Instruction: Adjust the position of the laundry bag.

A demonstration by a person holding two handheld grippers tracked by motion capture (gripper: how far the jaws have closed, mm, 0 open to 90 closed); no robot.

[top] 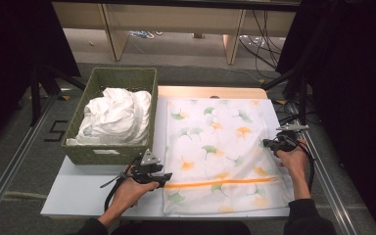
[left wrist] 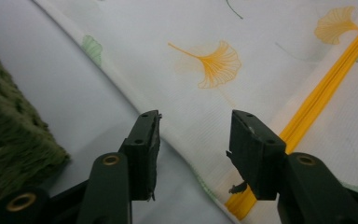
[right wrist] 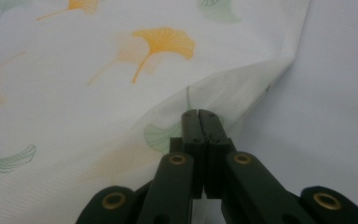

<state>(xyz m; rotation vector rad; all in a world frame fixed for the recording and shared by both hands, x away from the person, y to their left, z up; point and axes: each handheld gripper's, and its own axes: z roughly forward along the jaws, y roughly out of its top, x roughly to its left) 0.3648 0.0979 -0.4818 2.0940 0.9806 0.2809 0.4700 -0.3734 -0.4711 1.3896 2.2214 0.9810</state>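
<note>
The right gripper (right wrist: pixel 199 112) has its jaws pressed together on the right edge of the cloth (right wrist: pixel 98 93). In the right gripper view, a small fold of the cloth rises up to the jaw tips, and a pale green leaf print lies just beside them. To the right of this fold is the bare white table (right wrist: pixel 335 93). In the high view the right gripper (top: pixel 274 145) sits at the right edge of the cloth (top: pixel 215 142), about half way along it, and the right hand (top: pixel 293 159) holds it from behind.

The left gripper (left wrist: pixel 196 126) has its jaws apart and holds nothing. In the left gripper view the left edge of the cloth (left wrist: pixel 242 60) runs between the two jaws. One jaw is over the white table (left wrist: pixel 65 88) and the other is over the cloth, close to an orange stripe (left wrist: pixel 326 88). In the high view the left gripper (top: pixel 165 179) is at the near left corner of the cloth, beside the end of the orange stripe (top: pixel 220 183), and the left hand (top: pixel 129 188) holds it.

The cloth is white with orange and green leaf prints. It lies spread flat on the right part of the table (top: pixel 78 191). Left of it, touching or almost touching its far left edge, stands a green woven basket (top: pixel 107 155) with crumpled white fabric (top: pixel 115 115) inside.
</note>
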